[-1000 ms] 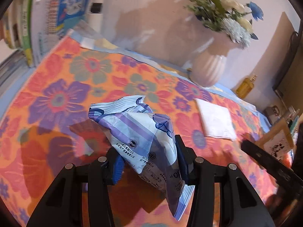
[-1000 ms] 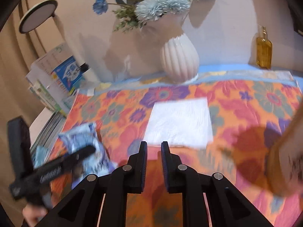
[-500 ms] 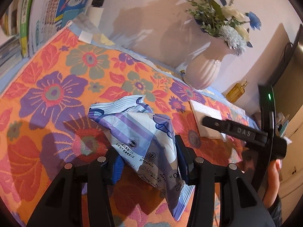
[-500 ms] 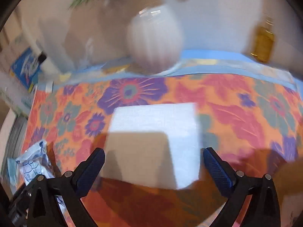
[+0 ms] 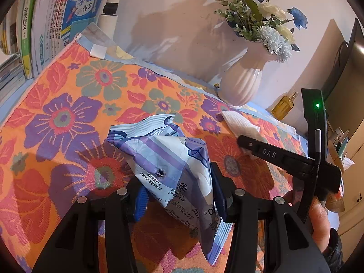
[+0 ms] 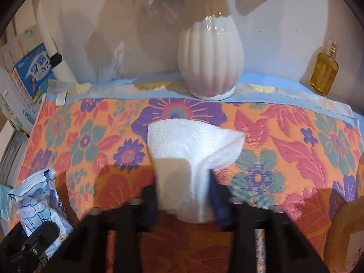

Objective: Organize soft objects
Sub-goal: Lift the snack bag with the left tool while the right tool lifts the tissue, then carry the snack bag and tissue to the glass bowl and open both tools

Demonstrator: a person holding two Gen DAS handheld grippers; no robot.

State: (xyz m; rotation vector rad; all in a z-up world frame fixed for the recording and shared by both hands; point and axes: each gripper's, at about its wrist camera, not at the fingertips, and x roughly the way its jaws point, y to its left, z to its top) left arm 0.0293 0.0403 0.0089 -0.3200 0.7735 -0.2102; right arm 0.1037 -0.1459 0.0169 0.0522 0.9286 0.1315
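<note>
While left claw point(image 5: 179, 195) grips one packet point(image 5: 173, 159), right claw point(image 6: 184, 200), just closing, pinches one tissue point(image 6: 193, 145).

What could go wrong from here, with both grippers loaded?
1. The right gripper pinches only the near edge of the tissue; thin paper may tear or slip when lifted.
2. The vase stands just behind the tissue; a forward swing could knock it.
3. The left gripper holds the pack by one crumpled end; it may sag or slide out.
</note>
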